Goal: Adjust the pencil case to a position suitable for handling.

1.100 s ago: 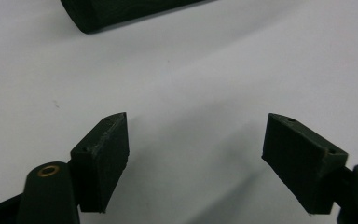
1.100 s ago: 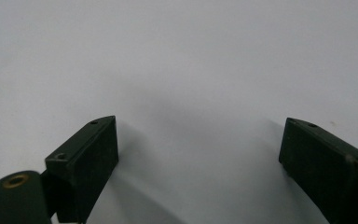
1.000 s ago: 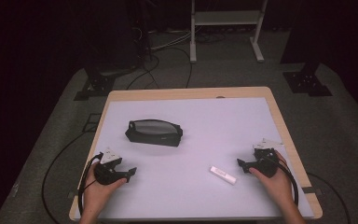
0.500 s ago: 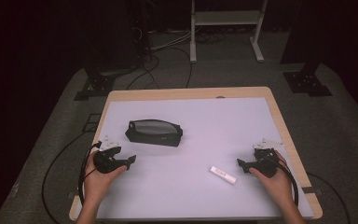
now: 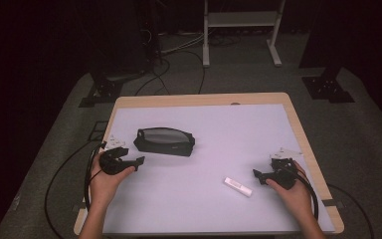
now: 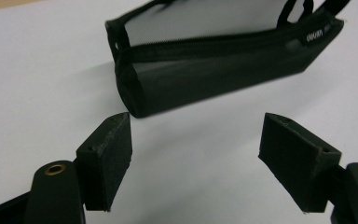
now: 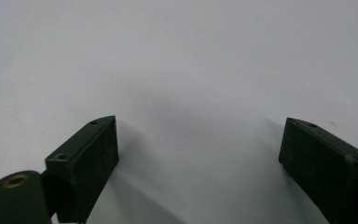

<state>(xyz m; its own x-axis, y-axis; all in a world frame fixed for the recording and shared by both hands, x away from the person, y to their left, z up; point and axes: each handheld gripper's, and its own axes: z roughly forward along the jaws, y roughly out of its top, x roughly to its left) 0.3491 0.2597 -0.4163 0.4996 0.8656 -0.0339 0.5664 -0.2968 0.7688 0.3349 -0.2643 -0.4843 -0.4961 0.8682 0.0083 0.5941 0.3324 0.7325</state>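
Fingers (image 6: 107,158) of the left gripper (image 5: 138,162) spread wide, nothing between them, bare pale surface in the gap. Fingers (image 7: 86,163) of the right gripper (image 5: 257,174) likewise spread, nothing pinched, plain surface beyond them.

Desk (image 5: 219,119): wood-edged, covered with a pale lilac sheet, standing on grey carpet with black cables trailing round its left side.

Black zip pouch (image 5: 164,141): lying flat on the desk's left half, long side running across, zipper along its top, a small label near one end in the left gripper view (image 6: 214,65). Just ahead of the left gripper, close but apart, near end facing the spread fingers.

Left hand (image 5: 107,177) near the desk's left edge, gripper pointing rightward toward the pouch. Right hand (image 5: 291,189) near the right edge, gripper pointing leftward, low over the sheet.

Small white stick-shaped object (image 5: 238,186): lying slantwise on the sheet, near the right gripper, a little left of its tips, untouched, well apart from the pouch.
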